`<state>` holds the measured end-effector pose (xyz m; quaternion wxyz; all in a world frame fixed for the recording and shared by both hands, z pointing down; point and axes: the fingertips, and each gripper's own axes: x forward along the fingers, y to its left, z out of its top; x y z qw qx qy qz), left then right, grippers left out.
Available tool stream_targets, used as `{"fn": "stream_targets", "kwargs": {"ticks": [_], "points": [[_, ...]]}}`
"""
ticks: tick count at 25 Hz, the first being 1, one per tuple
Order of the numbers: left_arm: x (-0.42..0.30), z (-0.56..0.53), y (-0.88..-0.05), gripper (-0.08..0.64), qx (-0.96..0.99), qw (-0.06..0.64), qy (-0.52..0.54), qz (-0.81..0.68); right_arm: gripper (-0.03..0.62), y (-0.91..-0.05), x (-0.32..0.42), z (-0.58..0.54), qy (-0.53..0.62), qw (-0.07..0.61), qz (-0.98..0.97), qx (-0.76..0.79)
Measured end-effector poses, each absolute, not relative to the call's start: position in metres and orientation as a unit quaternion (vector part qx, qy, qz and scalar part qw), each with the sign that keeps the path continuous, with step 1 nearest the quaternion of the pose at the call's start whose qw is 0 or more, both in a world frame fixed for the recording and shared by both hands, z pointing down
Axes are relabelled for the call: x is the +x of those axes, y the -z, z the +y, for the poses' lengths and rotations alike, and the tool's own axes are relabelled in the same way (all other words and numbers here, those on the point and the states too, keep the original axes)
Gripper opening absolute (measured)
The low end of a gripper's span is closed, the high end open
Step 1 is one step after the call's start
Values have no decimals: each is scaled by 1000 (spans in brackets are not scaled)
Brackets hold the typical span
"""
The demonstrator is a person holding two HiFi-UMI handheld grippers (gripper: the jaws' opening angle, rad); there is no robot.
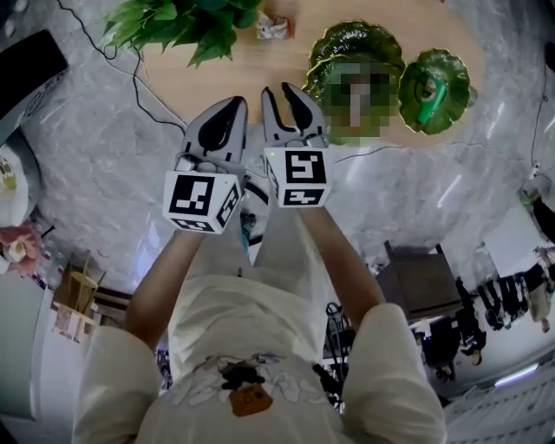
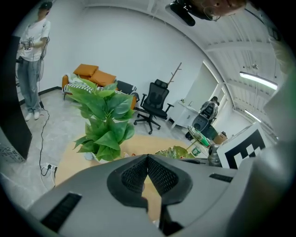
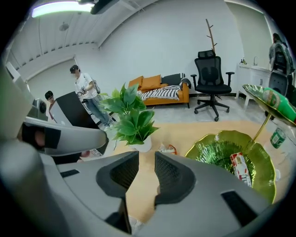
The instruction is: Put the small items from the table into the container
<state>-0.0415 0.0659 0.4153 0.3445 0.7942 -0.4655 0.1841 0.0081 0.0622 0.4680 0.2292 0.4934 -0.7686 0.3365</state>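
two claws hang side by side at the near edge of the bench (image 1: 225, 78). your left claw (image 2: 147, 157) is pinched shut on nothing. your right claw (image 3: 142, 155) is parted and empty, ready for the snack packet (image 3: 169, 149) lying just ahead of it. the green dish (image 3: 217, 150) sits ahead to its right.

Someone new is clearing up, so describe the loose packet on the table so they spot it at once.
Start at the wooden table and its leafy potted plant. Just beside the white pot, toward the green leaf-shaped dish, lies a small crumpled red-and-white packet. Unlike the boxed snack in the dish, it sits alone on bare wood.
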Motion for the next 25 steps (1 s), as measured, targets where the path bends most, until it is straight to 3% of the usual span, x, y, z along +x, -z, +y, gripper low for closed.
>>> {"fn": "stream_targets", "kwargs": {"ticks": [16, 25], "points": [[-103, 54, -424, 8, 776, 364, -165, -488, 110, -513, -37, 31, -390, 236, -717, 528], [-103, 55, -433, 8, 770, 373, -161, -492, 124, -537, -25, 21, -375, 273, -710, 530]]}}
